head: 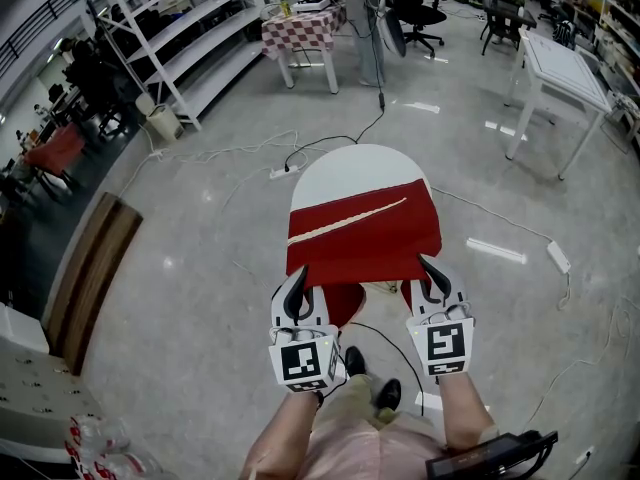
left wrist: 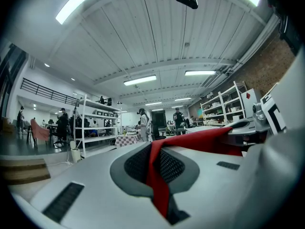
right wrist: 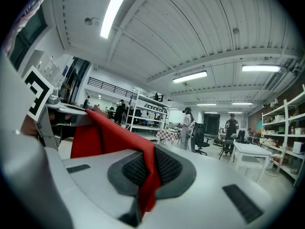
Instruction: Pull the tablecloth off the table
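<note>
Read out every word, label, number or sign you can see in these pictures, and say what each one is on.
No readable words or numbers in any view.
On the white marker cube of the left gripper: a black square pattern, no letters.
On the white marker cube of the right gripper: likewise.
On the red tablecloth: no print.
On the white metal shelving rack: goods too small to read.

Red cloth (head: pixel 365 238) covers the near half of my bench (head: pixel 350 173), so I can't see its front edge. The pinched hem disappears inside my left tool (left wrist: pixel 159 168) and right tool (right wrist: pixel 145 173). Forearms (head: pixel 462 413) run off the bottom.
</note>
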`<state>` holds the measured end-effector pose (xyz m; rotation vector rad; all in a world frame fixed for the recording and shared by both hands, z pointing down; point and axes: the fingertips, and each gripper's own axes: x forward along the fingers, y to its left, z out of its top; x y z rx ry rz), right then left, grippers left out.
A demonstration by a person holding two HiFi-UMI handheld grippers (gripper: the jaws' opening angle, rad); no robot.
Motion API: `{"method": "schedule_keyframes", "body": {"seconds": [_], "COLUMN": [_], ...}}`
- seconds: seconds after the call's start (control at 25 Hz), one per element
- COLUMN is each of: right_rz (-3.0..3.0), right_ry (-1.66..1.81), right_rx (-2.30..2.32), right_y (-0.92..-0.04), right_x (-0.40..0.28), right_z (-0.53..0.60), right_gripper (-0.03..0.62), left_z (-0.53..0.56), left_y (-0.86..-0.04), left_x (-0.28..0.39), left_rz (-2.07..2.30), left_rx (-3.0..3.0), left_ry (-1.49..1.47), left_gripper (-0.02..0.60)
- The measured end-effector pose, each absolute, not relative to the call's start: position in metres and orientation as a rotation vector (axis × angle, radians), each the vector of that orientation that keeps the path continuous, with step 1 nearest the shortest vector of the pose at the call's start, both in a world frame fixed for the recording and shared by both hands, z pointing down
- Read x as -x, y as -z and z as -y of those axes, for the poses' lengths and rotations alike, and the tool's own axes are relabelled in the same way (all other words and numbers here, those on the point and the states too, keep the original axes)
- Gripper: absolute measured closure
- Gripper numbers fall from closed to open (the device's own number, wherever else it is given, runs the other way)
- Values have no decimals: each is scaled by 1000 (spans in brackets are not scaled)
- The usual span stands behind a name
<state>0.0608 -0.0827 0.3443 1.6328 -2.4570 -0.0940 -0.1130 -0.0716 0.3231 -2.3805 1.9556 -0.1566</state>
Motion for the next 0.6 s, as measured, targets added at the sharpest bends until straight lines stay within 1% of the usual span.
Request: {"method": "schedule_keyframes", "body": {"seconds": [0.6], "right_rz": [2461], "right_ry": [104], "right_rx": [-1643], "right_y": [-333], "right_x": [-73], "right_z": [77], "right_gripper": [569], "left_z": [66], "left_y": [-311], "left_x": [101], "left_rz": [-1939], "left_rx": [2375], "left_ry": [153], "left_gripper": [548]}}
